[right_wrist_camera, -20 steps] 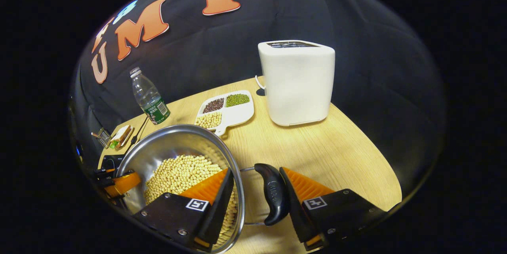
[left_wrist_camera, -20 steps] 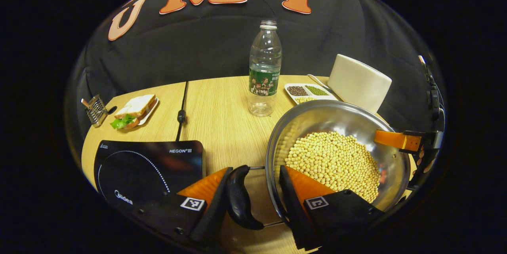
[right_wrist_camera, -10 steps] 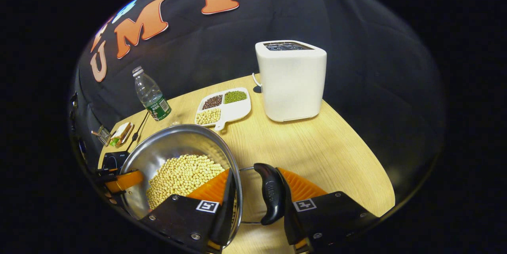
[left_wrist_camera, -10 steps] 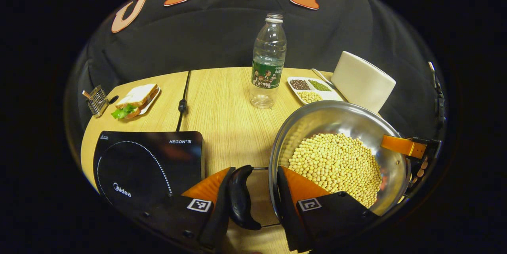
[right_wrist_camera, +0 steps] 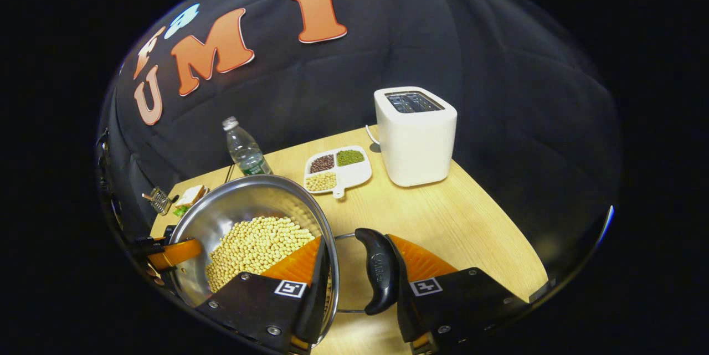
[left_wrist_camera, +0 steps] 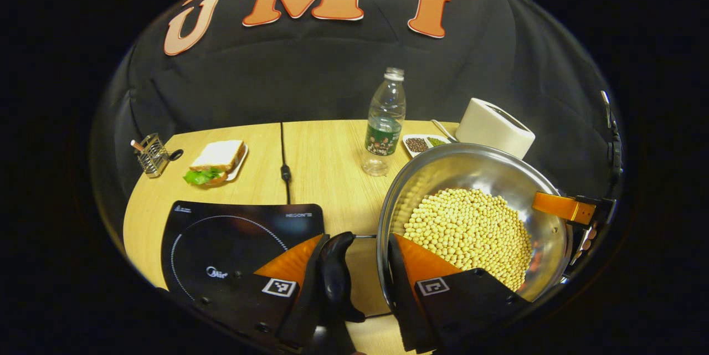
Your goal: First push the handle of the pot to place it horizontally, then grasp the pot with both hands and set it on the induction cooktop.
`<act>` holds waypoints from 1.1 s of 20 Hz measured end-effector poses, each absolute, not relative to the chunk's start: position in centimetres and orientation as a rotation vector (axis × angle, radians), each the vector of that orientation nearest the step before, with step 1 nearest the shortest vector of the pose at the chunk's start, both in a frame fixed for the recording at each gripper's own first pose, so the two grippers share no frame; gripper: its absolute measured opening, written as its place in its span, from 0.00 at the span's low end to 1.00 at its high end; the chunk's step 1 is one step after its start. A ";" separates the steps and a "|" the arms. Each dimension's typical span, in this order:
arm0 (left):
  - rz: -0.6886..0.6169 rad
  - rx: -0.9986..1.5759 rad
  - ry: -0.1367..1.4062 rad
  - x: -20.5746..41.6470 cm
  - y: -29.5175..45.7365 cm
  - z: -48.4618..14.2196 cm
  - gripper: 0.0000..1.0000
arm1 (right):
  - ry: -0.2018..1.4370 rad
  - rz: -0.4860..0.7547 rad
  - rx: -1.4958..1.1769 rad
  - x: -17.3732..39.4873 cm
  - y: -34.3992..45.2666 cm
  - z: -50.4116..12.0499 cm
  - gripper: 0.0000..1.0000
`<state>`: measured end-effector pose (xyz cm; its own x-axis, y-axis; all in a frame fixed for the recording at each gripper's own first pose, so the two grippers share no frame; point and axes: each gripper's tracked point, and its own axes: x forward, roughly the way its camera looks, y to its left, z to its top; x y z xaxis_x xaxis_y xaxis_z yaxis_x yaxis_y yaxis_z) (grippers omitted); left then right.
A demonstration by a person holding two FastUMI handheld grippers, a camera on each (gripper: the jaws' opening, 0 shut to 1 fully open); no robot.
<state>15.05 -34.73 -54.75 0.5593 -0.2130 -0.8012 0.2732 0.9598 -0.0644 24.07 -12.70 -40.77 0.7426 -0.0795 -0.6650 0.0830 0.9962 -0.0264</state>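
A steel pot (left_wrist_camera: 476,166) full of soybeans (left_wrist_camera: 471,227) hangs above the wooden table, held at both sides. My left gripper (left_wrist_camera: 354,274) is shut across the pot's black side handle (left_wrist_camera: 335,277) and rim, one finger inside the pot wall. At the opposite rim my right gripper (left_wrist_camera: 576,214) does the same. In the right gripper view the right gripper (right_wrist_camera: 359,277) is clamped over the other black handle (right_wrist_camera: 378,277) and the rim of the pot (right_wrist_camera: 238,205), with the left gripper (right_wrist_camera: 166,252) at the far rim. The black induction cooktop (left_wrist_camera: 221,233) lies on the table, left of the pot and below it.
A water bottle (left_wrist_camera: 382,122), a divided dish of beans (left_wrist_camera: 424,143) and a white toaster (left_wrist_camera: 493,128) stand behind the pot. A sandwich on a plate (left_wrist_camera: 216,158) and a wire holder (left_wrist_camera: 150,153) sit at the far left. The cooktop's cable (left_wrist_camera: 285,166) runs back across the table.
Both grippers have risen with the pot; the table and its objects look smaller and farther below. In the left gripper view the cooktop has shifted towards the pot.
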 end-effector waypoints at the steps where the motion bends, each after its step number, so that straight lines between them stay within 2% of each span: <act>1: -0.280 0.067 0.929 15.1 -33.8 -54.0 0.65 | 0.722 -0.080 0.001 23.8 -11.7 -40.3 0.53; 3: -0.262 0.063 0.927 15.0 -31.8 -52.7 0.63 | 0.712 -0.061 -0.001 23.5 -9.6 -39.7 0.53; 8: -0.220 0.069 0.915 14.7 -25.9 -50.2 0.64 | 0.709 -0.012 0.003 22.1 -4.1 -39.4 0.53; 10: -0.205 0.072 0.920 14.2 -23.5 -49.7 0.62 | 0.710 0.002 -0.008 21.7 -2.1 -39.5 0.48; 11: -0.200 0.076 0.922 13.8 -22.5 -49.3 0.65 | 0.711 0.009 -0.011 21.5 -1.1 -39.6 0.53; 15: -0.172 0.077 0.924 13.6 -18.8 -48.4 0.62 | 0.724 0.042 -0.001 20.4 2.5 -40.4 0.53; 16: -0.165 0.082 0.924 13.6 -18.4 -48.3 0.62 | 0.725 0.047 0.001 20.2 3.4 -40.6 0.49; 17: -0.158 0.083 0.927 13.5 -17.5 -48.4 0.64 | 0.729 0.052 0.003 20.0 4.2 -40.9 0.53; 22: -0.127 0.092 0.947 13.5 -12.1 -48.8 0.66 | 0.756 0.073 0.019 19.6 8.4 -43.2 0.53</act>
